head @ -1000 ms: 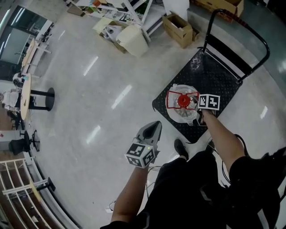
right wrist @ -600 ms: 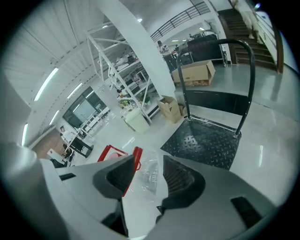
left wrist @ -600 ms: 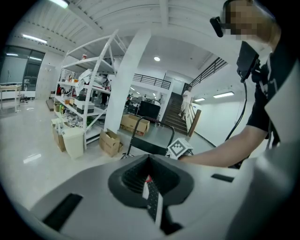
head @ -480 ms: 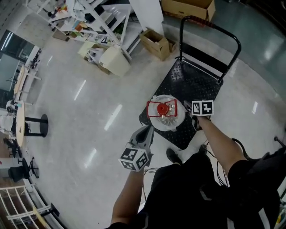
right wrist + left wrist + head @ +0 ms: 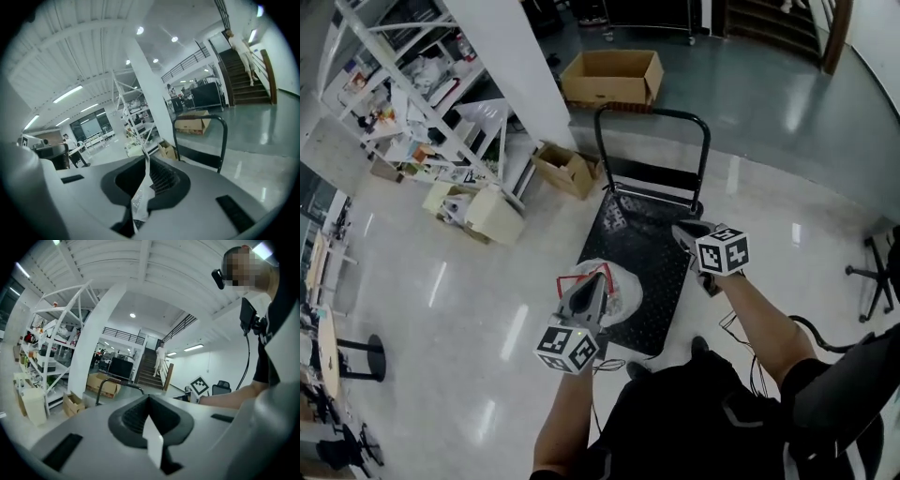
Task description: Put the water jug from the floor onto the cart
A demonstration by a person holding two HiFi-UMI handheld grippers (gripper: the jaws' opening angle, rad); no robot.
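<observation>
Nearest, the left gripper [image 5: 600,274] hangs clenched and empty over the water jug [image 5: 620,292]. The jug stands red-capped at seven o'clock on the cart [image 5: 662,272] deck. At two o'clock the right gripper [image 5: 682,229] has just been closing its jaws, now together on nothing. Best to lift both clear without nudging the jug. No writing is readable, even on the far cardboard box [image 5: 614,77].

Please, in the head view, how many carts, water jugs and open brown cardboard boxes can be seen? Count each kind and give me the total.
cart: 1
water jug: 1, standing on the cart
open brown cardboard boxes: 2
Total: 4
</observation>
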